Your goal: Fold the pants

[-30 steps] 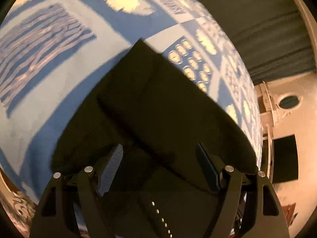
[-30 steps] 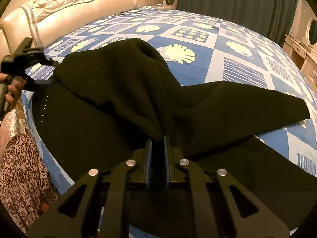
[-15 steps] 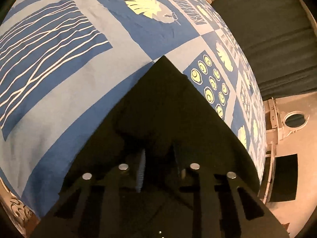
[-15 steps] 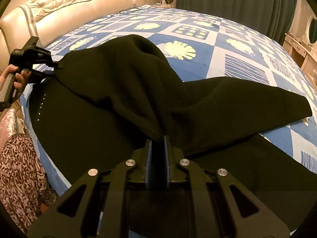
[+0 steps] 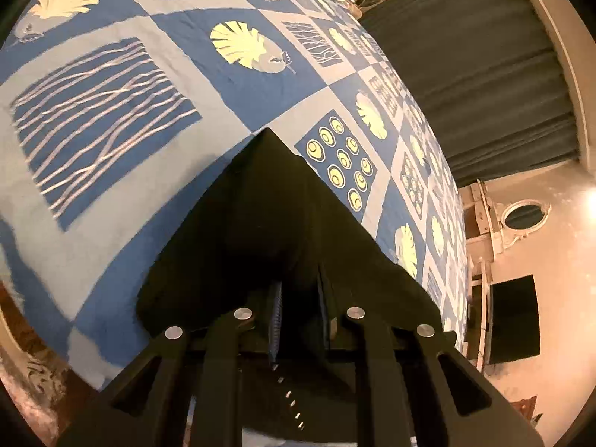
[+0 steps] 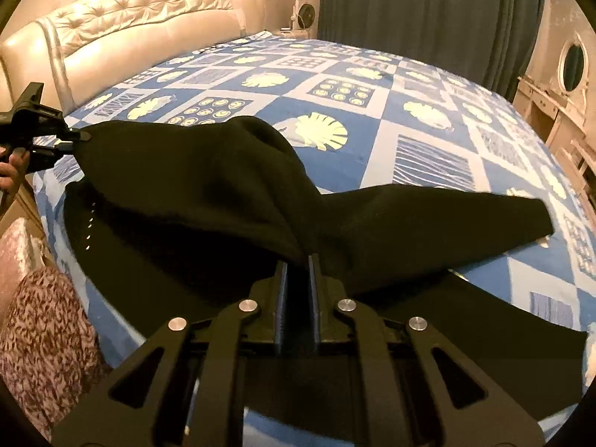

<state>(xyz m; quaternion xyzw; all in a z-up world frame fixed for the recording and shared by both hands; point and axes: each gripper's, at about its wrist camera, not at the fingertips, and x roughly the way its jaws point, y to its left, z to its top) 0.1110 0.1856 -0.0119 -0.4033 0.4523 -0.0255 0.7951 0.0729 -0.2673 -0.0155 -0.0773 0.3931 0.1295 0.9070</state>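
Black pants [image 6: 193, 193] lie on a bed with a blue patterned cover [image 6: 372, 119]. My right gripper [image 6: 298, 264] is shut on a fold of the pants and holds it raised, with one leg [image 6: 447, 219] trailing right. My left gripper [image 5: 300, 290] is shut on another edge of the pants [image 5: 268, 223]. It also shows in the right wrist view [image 6: 80, 136] at far left, pulling the cloth taut. A row of small studs [image 6: 89, 223] marks the layer lying underneath.
A padded cream headboard [image 6: 130, 33] stands at the back left. Dark curtains [image 6: 428, 11] hang behind the bed. A cream dresser with an oval mirror [image 6: 573, 63] stands at the right. A person's patterned clothing [image 6: 44, 331] is at the near left edge.
My left gripper has closed on the pants edge and lifted it up and away. The cloth between both grippers has risen and stretched. My right gripper stays shut.
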